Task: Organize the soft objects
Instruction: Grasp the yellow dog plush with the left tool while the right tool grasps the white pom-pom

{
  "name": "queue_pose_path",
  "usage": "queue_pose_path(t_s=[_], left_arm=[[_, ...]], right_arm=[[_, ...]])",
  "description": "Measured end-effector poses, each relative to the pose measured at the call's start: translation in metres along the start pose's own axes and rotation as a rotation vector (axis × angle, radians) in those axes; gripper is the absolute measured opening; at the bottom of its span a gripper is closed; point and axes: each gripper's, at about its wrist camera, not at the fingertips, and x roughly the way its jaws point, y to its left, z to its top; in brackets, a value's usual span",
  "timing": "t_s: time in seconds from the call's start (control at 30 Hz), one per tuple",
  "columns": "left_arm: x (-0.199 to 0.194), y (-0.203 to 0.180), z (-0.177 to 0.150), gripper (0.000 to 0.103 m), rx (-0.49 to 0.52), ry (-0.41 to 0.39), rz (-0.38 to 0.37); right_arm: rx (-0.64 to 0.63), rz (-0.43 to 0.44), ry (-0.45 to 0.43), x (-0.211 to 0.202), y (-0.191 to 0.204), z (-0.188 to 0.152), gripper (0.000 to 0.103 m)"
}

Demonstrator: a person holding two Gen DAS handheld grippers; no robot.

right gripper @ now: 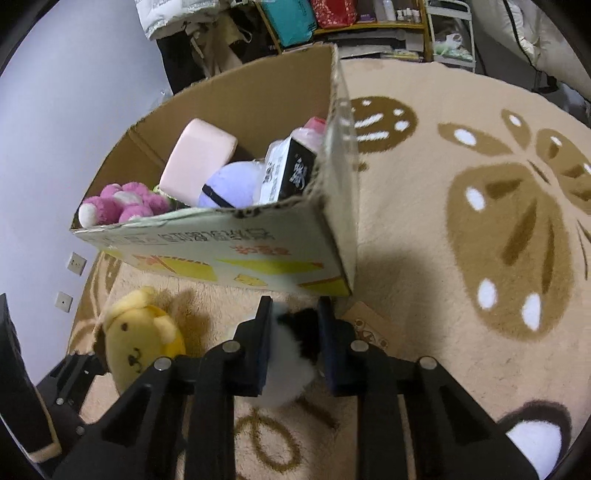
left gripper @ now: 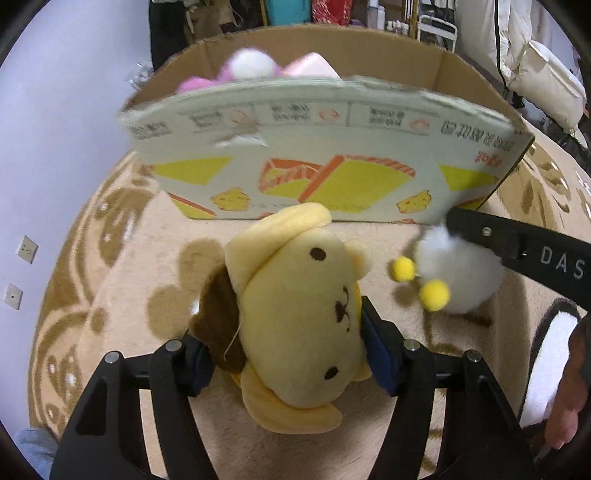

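Note:
My left gripper [left gripper: 291, 354] is shut on a yellow dog plush [left gripper: 295, 325] with a brown ear, held over the rug in front of the cardboard box [left gripper: 325, 162]. The plush also shows in the right wrist view [right gripper: 144, 339]. My right gripper [right gripper: 293, 343] is shut on a white fluffy plush [right gripper: 288, 365] with a black patch; in the left wrist view this plush [left gripper: 458, 273] shows yellow feet. The box [right gripper: 236, 254] holds a pink plush [right gripper: 122, 203], a pink cushion [right gripper: 199, 162], a lavender plush [right gripper: 231, 186] and a black-and-white carton [right gripper: 288, 173].
A beige rug with brown patterns [right gripper: 480, 206] covers the floor. A small card [right gripper: 369, 325] lies on the rug beside the box corner. A wall with sockets [right gripper: 75, 264] is at the left. Shelves and clutter [right gripper: 351, 22] stand behind the box.

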Motion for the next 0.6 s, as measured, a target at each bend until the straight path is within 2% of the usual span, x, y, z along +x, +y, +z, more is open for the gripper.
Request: queue_pose_path(t_s=[0.2, 0.37, 0.6], left_arm=[[-0.024, 0.012, 0.001, 0.066, -0.029, -0.053, 0.008], [-0.053, 0.005, 0.004, 0.066, -0.019, -0.135, 0.037], [-0.087, 0.024, 0.001, 0.063, -0.037, -0.247, 0.079]], right_arm=[[0.0, -0.013, -0.078, -0.026, -0.004, -0.003, 0.024], [-0.028, -0.015, -0.19, -0.064, 0.005, -0.004, 0.024], [-0.056, -0.013, -0.304, -0.109, 0.019, 0.0, 0.024]])
